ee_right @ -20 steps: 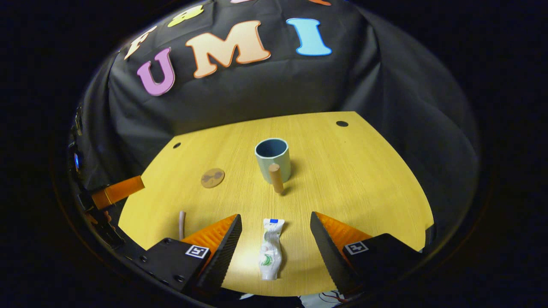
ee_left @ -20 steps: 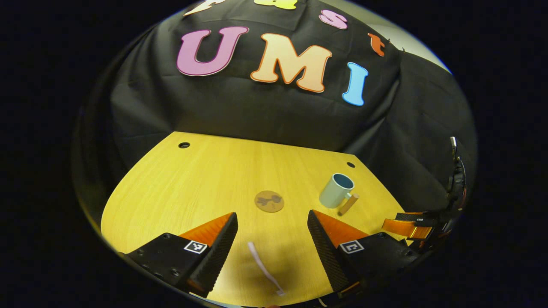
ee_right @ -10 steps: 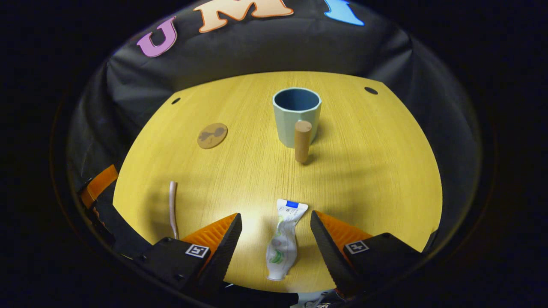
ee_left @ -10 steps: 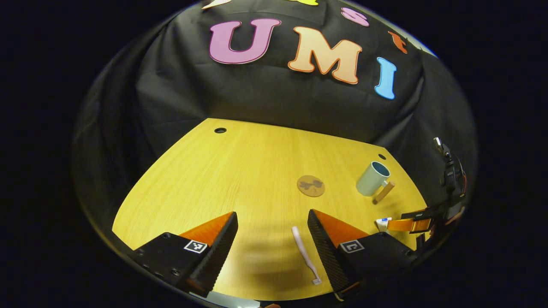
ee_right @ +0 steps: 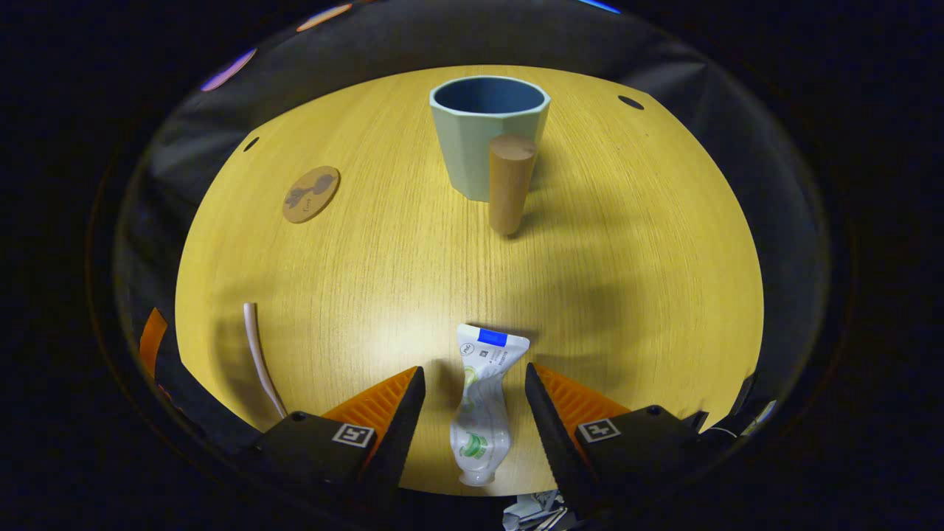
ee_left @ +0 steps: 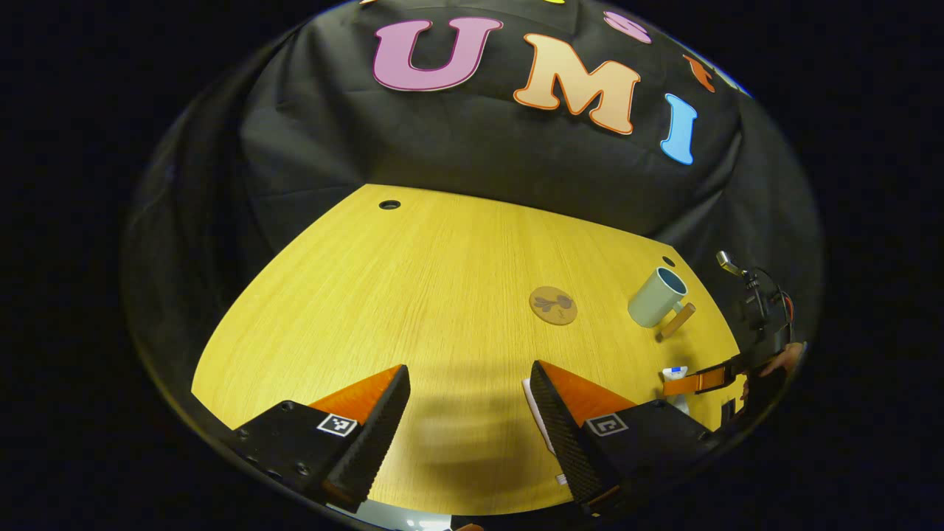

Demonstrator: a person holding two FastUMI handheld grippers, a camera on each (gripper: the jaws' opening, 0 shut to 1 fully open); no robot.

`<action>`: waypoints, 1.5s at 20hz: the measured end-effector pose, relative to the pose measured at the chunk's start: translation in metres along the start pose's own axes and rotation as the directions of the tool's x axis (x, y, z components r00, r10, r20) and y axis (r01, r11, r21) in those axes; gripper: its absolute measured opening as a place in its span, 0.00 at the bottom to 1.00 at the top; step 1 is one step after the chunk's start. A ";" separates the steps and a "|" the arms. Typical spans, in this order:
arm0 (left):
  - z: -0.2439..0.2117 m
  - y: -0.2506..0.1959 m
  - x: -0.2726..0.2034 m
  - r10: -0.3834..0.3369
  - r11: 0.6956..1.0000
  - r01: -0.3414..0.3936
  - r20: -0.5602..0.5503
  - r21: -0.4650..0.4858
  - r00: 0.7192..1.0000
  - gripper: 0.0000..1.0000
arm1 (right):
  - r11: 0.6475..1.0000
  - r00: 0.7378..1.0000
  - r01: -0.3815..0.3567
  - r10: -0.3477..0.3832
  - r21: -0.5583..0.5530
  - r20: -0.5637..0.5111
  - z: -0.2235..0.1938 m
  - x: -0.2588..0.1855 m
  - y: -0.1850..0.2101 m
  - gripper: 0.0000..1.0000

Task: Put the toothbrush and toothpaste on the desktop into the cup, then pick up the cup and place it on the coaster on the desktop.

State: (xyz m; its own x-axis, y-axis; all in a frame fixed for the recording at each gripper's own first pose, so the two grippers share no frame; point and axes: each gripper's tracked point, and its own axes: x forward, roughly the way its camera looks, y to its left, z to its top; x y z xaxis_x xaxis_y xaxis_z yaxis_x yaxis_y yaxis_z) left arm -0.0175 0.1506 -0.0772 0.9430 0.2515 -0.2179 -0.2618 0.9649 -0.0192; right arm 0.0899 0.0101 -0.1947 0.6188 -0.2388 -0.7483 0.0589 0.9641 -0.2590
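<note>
Wooden desktop (ee_left: 413,295) (black cloth wall (ee_left: 457,162))

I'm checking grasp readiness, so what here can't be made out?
- Pale pink toothbrush: left gripper view, mostly behind a finger.
- White crumpled toothpaste tube: right gripper view, finger contact unclear.
- Round brown coaster: dark print too small.
- Pale green cup: bottom unseen.

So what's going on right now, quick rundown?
Right gripper open, straddling the toothpaste on the desktop. Left gripper open, toothbrush by one finger. Cup empty, off the coaster. Nothing in the way.
</note>
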 end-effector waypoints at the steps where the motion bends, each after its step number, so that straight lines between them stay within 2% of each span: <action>1: -0.002 -0.001 0.003 -0.010 1.000 0.010 -0.010 -0.007 1.000 0.95 | 1.000 1.000 0.012 -0.012 0.001 -0.010 0.000 0.002 -0.002 0.77; 4: -0.004 -0.001 0.011 -0.028 0.999 0.028 -0.027 -0.017 0.999 0.96 | 0.999 0.999 0.030 -0.030 0.014 -0.030 -0.002 0.006 -0.006 0.61; 7: -0.005 0.000 0.014 -0.028 1.000 0.028 -0.031 -0.007 0.999 0.96 | 0.999 0.998 0.033 -0.031 0.034 -0.048 -0.003 0.012 -0.007 0.61; 9: -0.004 0.000 0.015 -0.026 1.000 0.026 -0.030 -0.002 0.999 0.96 | 0.998 0.998 0.031 -0.028 0.048 -0.061 -0.002 0.009 -0.006 0.46; 12: -0.005 0.000 0.016 -0.022 1.000 0.021 -0.038 -0.007 0.999 0.96 | 0.999 0.995 0.038 -0.035 0.030 -0.089 -0.008 0.015 -0.009 0.38; 14: -0.005 0.001 0.017 -0.017 1.000 0.017 -0.039 -0.012 0.999 0.96 | 0.999 0.995 0.041 -0.039 0.023 -0.090 -0.008 0.014 -0.006 0.27; 19: -0.008 0.002 0.020 -0.019 1.000 0.018 -0.047 -0.014 0.999 0.96 | 0.999 0.997 0.027 -0.024 0.030 -0.077 -0.007 0.013 -0.007 0.20; 24: -0.009 0.000 0.020 -0.035 0.999 0.035 -0.054 -0.009 0.998 0.96 | 0.997 0.998 -0.063 0.063 0.051 -0.006 -0.006 0.013 -0.002 0.10; 26: -0.009 0.000 0.019 -0.043 0.999 0.043 -0.060 0.001 0.997 0.96 | 0.991 0.992 -0.118 0.114 0.069 0.059 0.002 0.006 0.002 0.11; 30: -0.009 -0.002 0.017 -0.073 0.997 0.075 -0.074 0.026 0.995 0.96 | 0.985 0.962 -0.159 0.141 0.060 0.234 0.024 -0.022 0.005 0.10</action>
State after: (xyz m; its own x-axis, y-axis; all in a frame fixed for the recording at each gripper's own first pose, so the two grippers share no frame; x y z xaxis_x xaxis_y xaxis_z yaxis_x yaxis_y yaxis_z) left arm -0.0024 0.1519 -0.0901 0.9417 0.1739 -0.2880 -0.1844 0.9828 -0.0097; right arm 0.0959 0.0230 -0.1650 0.7866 -0.0663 -0.6139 0.0064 0.9950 -0.0992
